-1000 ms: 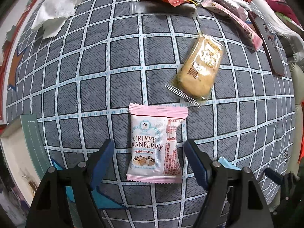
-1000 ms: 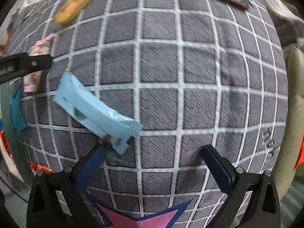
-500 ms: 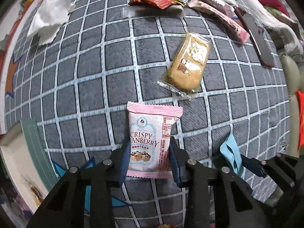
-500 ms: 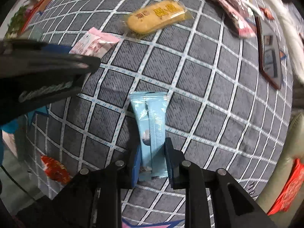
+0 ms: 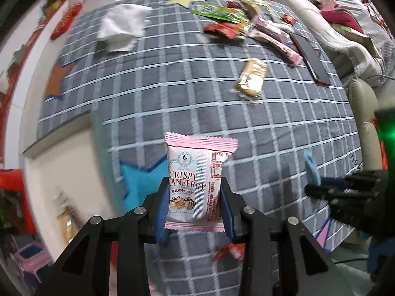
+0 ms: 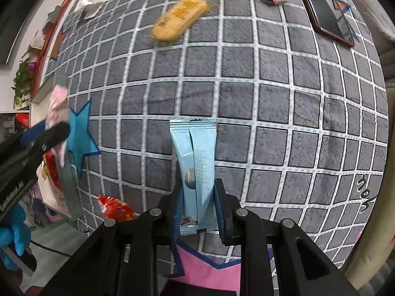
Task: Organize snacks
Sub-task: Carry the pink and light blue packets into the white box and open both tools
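My left gripper [image 5: 195, 204] is shut on a pink "Crispy Cranberry" snack pack [image 5: 197, 172] and holds it lifted above the grey checked cloth [image 5: 187, 93]. My right gripper [image 6: 197, 204] is shut on a light blue stick pack [image 6: 196, 162], also lifted off the cloth. The right gripper with the blue pack shows at the right edge of the left wrist view [image 5: 313, 167]. The left gripper with the pink pack shows at the left of the right wrist view [image 6: 56, 113]. A yellow wrapped cake [image 5: 251, 77] lies on the cloth, also in the right wrist view [image 6: 180, 19].
A white box with a green rim [image 5: 61, 153] lies at the cloth's left edge. A white tissue [image 5: 121, 27], several snack packs [image 5: 227, 24] and a dark flat box [image 5: 311, 59] lie at the far side. A small red wrapper [image 6: 116, 207] lies near the front edge.
Both grippers have lifted their packs off the cloth and pulled back. The left one has swung toward the white box. The cloth looks farther away in both views.
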Motion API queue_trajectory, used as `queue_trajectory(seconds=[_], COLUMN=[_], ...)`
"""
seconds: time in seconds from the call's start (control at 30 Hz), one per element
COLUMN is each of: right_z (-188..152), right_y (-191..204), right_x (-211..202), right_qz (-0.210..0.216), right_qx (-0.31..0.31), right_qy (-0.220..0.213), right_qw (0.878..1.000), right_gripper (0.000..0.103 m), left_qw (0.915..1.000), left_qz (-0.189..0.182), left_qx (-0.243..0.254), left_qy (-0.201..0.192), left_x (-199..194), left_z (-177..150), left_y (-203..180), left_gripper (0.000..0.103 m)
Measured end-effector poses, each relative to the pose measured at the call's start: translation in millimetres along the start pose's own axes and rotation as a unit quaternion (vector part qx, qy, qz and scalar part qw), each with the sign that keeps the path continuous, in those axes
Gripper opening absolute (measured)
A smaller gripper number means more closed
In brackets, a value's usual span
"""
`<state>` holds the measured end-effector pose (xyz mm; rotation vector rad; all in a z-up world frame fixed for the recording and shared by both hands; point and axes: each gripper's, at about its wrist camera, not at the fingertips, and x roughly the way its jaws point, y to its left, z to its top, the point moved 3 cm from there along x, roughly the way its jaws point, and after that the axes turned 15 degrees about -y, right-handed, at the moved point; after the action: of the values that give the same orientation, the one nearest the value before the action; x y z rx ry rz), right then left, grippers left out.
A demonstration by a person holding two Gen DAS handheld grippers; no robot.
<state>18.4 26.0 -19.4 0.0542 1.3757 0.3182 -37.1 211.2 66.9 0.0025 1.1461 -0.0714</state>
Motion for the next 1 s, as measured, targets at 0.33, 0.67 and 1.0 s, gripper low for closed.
queue_trajectory(seconds=[0.33,0.67,1.0], right_z=[18,23,31], right_y=[104,219,296], right_x=[4,14,41], right_qz=[0.041,0.1,0.119], right_qx=[-0.078,-0.154,-0.188], right_qy=[0.0,0.013,0.035], right_qw=[0.996,0.983,0.974], right_gripper=[0.025,0.025,0.025], left_qw=[0.9955,0.9869,0.9833], left_qz=[0.054,0.089,0.094], left_qx=[-0.075,-0.134,-0.155], left_qy=[-0.019,-0.003,0.017], left_x=[-33,-37,-32], left_z=[-31,-69,-94], left_y=[90,157,179], left_gripper=[0.041,0.041,0.042])
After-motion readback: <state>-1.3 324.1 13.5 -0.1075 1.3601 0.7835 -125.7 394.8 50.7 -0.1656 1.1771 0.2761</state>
